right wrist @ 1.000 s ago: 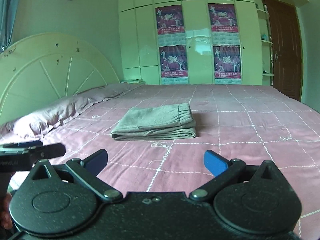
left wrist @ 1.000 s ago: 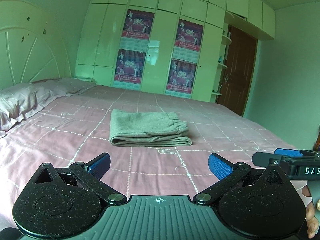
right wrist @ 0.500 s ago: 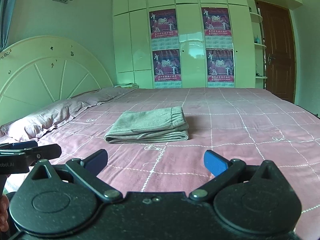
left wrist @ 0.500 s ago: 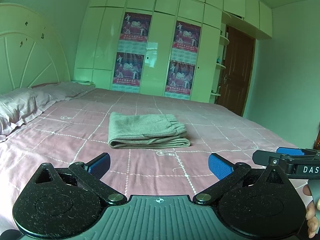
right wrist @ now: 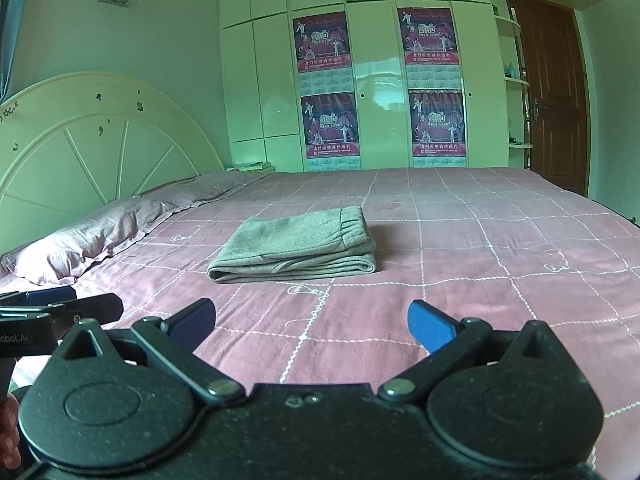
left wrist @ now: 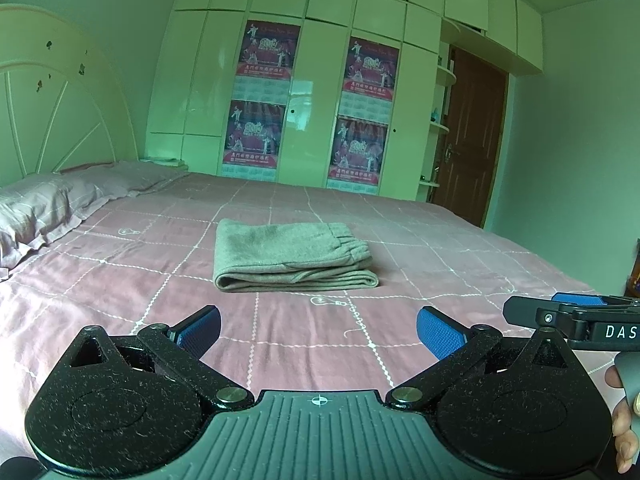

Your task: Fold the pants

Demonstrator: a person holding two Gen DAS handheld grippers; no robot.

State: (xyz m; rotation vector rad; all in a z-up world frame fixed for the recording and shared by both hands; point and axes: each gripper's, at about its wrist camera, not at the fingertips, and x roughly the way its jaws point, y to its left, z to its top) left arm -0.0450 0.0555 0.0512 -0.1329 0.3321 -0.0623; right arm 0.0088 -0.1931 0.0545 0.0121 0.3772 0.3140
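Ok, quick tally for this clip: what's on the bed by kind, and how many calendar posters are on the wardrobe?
Folded pants: 1
Pillows: 2 (near pillow, far pillow)
Calendar posters: 4 (upper left poster, upper right poster, lower left poster, lower right poster)
Total: 7

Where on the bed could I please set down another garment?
Bare sheet lies between the folded pants and both open grippers, left gripper and right gripper, and right of the pants. The pillows crowd the left edge.
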